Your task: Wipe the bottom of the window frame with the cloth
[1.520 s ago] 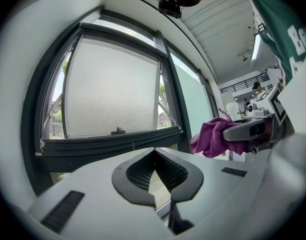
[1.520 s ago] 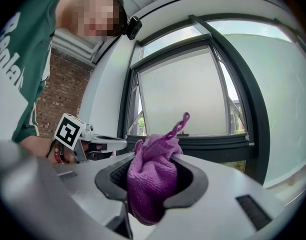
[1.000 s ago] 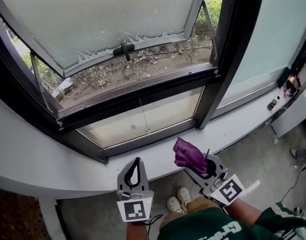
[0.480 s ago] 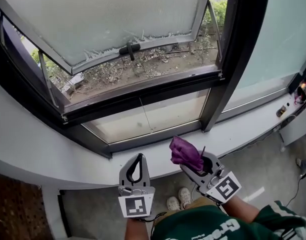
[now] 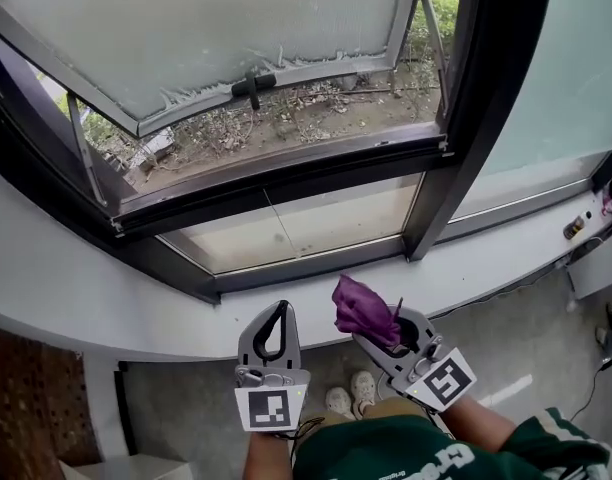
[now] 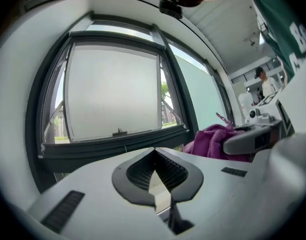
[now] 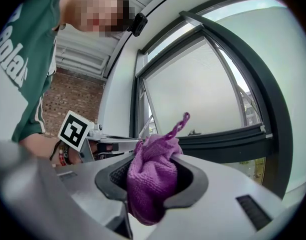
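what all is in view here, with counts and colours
window frame: one, dark, across the middle
open sash: one, frosted, tilted outward at top
handle: one, black, on the sash's lower edge
sill: one, white, below the frame
cloth: one, purple, bunched in the right gripper
shoes: two, pale, on the floor
left gripper: one, grey, shut, empty
right gripper: one, grey, shut on the cloth

partial white lettering on green shirt (image 7: 15, 84), cut off, not legible

right tool (image 5: 374, 336) + cloth (image 5: 360, 309) | edged left | nearer left tool (image 5: 279, 309)
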### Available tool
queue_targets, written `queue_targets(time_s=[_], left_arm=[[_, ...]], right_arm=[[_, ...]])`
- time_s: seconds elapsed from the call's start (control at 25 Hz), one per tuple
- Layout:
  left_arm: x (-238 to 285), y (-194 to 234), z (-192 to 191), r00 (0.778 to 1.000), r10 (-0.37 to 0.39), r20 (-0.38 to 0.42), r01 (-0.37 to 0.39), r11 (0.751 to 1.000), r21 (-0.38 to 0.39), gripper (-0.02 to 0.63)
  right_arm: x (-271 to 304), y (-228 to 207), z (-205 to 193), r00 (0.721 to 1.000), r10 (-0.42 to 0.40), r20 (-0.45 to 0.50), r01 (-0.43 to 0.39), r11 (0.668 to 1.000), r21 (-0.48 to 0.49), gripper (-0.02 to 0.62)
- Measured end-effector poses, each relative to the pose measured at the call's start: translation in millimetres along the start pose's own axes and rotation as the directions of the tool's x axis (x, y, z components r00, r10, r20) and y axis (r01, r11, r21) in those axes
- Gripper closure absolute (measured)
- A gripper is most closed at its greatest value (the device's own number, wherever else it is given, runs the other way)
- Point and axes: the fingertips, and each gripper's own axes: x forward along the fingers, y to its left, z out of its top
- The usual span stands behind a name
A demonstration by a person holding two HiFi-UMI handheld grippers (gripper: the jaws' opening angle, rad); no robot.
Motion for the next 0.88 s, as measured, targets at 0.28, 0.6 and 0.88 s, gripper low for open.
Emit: queue_targets(time_s=[0.28,0.6,0.88], left_arm=[[14.6,-15.9,-20.0,0.997,-0.033,-0.066,0.032,0.999,-0.02,0.6],[22.8,-1.8,-30.6,0.996,-0.043,-0.08,0.044,0.999,0.01,0.6],[16.0,59.6,-54.5,0.997,-0.035,-0.063,0.036,0.999,0.005,0.6]], right_arm=[[-4.7,-15.7,-15.8,1.0,-0.007,0.004,0.006,0.997,0.075,0.443],[8.9,-25.7,-28.8,0.999,-0.047,-0.011,0.048,0.994,0.096,0.443],[59.7,-2.8,-35.0,0.996,-0.055,0.075,0.045,0.99,0.13,0.445]])
